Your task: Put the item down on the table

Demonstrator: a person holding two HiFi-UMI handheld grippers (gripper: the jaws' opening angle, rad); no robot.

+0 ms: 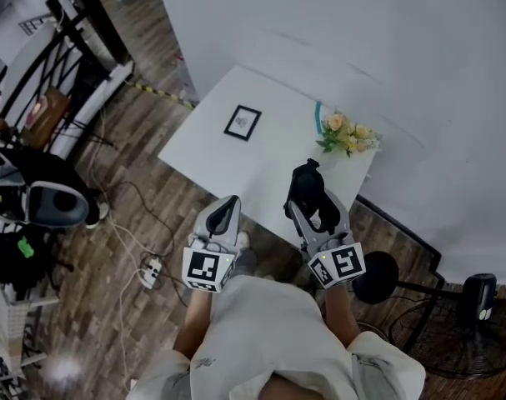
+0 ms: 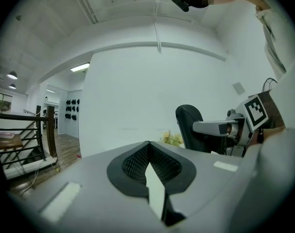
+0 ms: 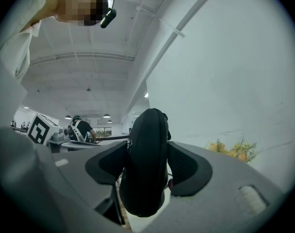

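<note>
A person is standing at the near edge of a white worktop (image 1: pixel 219 161), seen from above, holding one claw in each hand, both pointing level towards a white wall.

The right claw (image 1: pixel 313 211) is gripping a black item (image 1: pixel 309 186), rounded and smooth. In the right gripper view, its two dark pads are pressing on either side of the item (image 3: pixel 145 164), which is standing upright between them and rising above the claw (image 3: pixel 146 147). In the head view, the item is showing over the near edge of the worktop, in the claw's grip rather than set down.

The left claw (image 1: pixel 227 202) is holding nothing. In the left gripper view its jaws are meeting at their tips, with only a thin sliver showing lower down (image 2: pixel 148 144). It is hovering just short of the worktop's near edge, beside the right claw.

On the worktop, a small framed picture (image 1: pixel 242 122) is lying near the middle, and a bunch of yellow and peach flowers (image 1: pixel 347 134) is sitting at the far right edge, well apart from the item. Cables (image 1: pixel 136 223) are trailing across the wooden floor (image 1: pixel 144 132) to the left.
</note>
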